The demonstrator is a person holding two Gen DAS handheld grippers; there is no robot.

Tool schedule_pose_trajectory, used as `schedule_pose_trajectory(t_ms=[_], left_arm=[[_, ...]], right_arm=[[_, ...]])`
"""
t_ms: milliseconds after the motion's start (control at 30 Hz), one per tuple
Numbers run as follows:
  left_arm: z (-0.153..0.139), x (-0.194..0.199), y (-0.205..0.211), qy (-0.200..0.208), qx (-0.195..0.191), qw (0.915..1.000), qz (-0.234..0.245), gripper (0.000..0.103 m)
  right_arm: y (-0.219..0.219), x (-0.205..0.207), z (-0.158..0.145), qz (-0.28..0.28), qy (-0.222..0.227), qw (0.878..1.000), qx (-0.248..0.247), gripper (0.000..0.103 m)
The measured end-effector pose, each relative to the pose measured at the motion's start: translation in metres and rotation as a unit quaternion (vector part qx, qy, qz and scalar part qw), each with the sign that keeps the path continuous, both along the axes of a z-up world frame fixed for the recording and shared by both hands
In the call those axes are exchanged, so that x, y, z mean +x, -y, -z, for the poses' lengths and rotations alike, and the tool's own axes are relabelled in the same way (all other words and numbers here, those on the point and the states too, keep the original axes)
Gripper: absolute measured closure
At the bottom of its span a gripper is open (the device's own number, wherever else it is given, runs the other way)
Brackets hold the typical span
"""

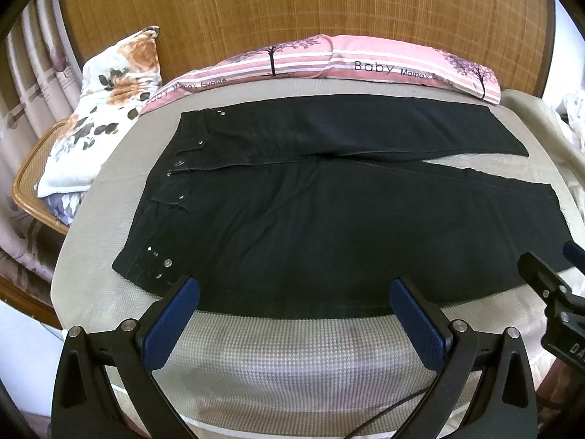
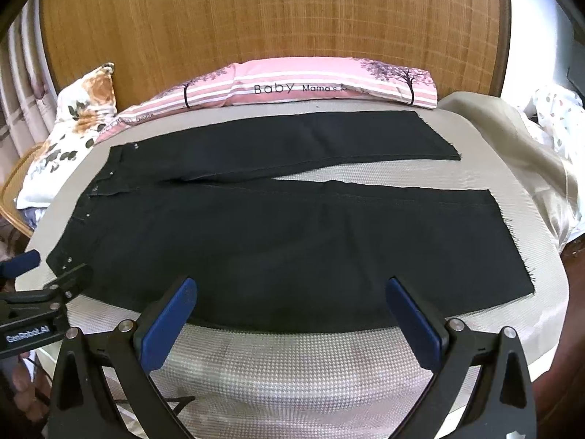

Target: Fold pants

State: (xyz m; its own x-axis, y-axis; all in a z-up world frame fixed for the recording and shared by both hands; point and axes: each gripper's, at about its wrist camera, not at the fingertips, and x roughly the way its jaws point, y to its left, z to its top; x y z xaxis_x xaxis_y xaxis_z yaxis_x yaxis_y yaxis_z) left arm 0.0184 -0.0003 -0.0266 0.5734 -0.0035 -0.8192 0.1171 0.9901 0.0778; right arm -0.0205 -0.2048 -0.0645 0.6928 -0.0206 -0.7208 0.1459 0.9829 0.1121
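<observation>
Beige bedding (image 1: pixel 285 351) is carrying the black pants (image 1: pixel 329 226), lying flat across mid-frame, long axis left to right, waistband at left; both legs are running rightward. Left gripper (image 1: pixel 292 314) and right gripper (image 2: pixel 289 314) are hovering wide apart at the lower near edge, holding nothing; the left is sitting nearer the waistband.

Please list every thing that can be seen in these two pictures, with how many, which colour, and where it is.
pants: one, black, spread flat on the bed, waist to the left, legs to the right.
bed cover: one, beige, under the pants.
long pillow: one, pink striped, behind the pants.
floral pillow: one, white and orange, far left.
headboard: one, brown woven, at the back.
left gripper: one, black with blue pads, open.
right gripper: one, same colours, open.
</observation>
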Motion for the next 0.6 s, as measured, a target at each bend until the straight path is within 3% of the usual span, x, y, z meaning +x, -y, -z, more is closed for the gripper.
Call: schedule_pose_trajectory(t_ms=[600], left_arm=[[0.0003, 0.0006, -0.0009, -0.002, 0.003, 1.0, 0.002, 0.0]], right_arm=[[0.003, 0.0021, -0.0009, 0.005, 0.0, 1.0, 0.018, 0.0]])
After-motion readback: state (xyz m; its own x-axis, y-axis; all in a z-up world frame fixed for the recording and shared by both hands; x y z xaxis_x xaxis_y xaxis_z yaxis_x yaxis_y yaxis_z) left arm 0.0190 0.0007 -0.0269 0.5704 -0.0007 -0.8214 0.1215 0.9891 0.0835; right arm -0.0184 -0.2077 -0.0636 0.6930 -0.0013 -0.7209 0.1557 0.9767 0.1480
